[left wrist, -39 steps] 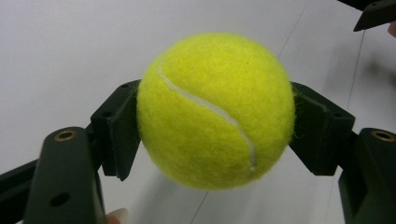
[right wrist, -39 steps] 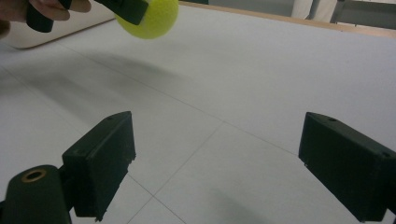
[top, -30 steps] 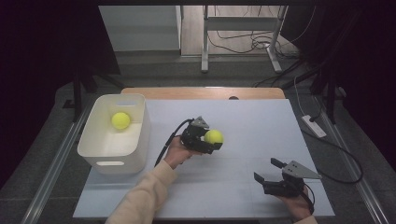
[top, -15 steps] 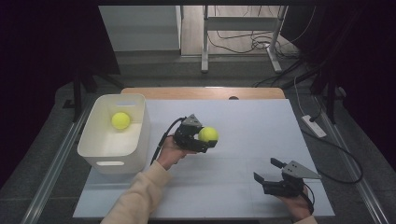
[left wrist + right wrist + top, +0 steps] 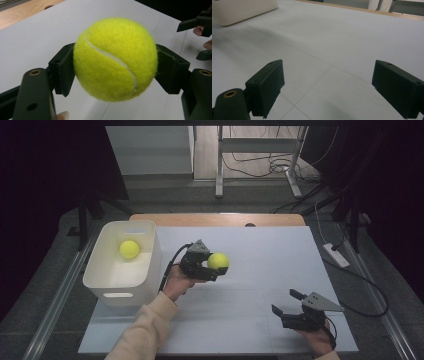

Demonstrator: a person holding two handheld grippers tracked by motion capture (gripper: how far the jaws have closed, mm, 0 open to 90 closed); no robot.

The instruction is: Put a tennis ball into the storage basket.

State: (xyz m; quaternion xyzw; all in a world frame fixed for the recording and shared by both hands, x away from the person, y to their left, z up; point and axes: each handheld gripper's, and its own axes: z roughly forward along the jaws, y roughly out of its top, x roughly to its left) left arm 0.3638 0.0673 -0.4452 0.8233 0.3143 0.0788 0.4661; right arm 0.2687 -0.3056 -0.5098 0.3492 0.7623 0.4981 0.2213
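two balls: one (image 5: 218,261) clenched in the left gripper (image 5: 212,267) at centre, one (image 5: 129,249) in the bin (image 5: 150,265) at left; right gripper (image 5: 286,306) released at lower right.

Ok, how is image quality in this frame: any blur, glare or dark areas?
High view: the surroundings are very dark, the table evenly lit, slightly soft. Left gripper view: the tennis ball is sharp, no glare. Right gripper view: the near tongs look soft, with faint shadows on the table.
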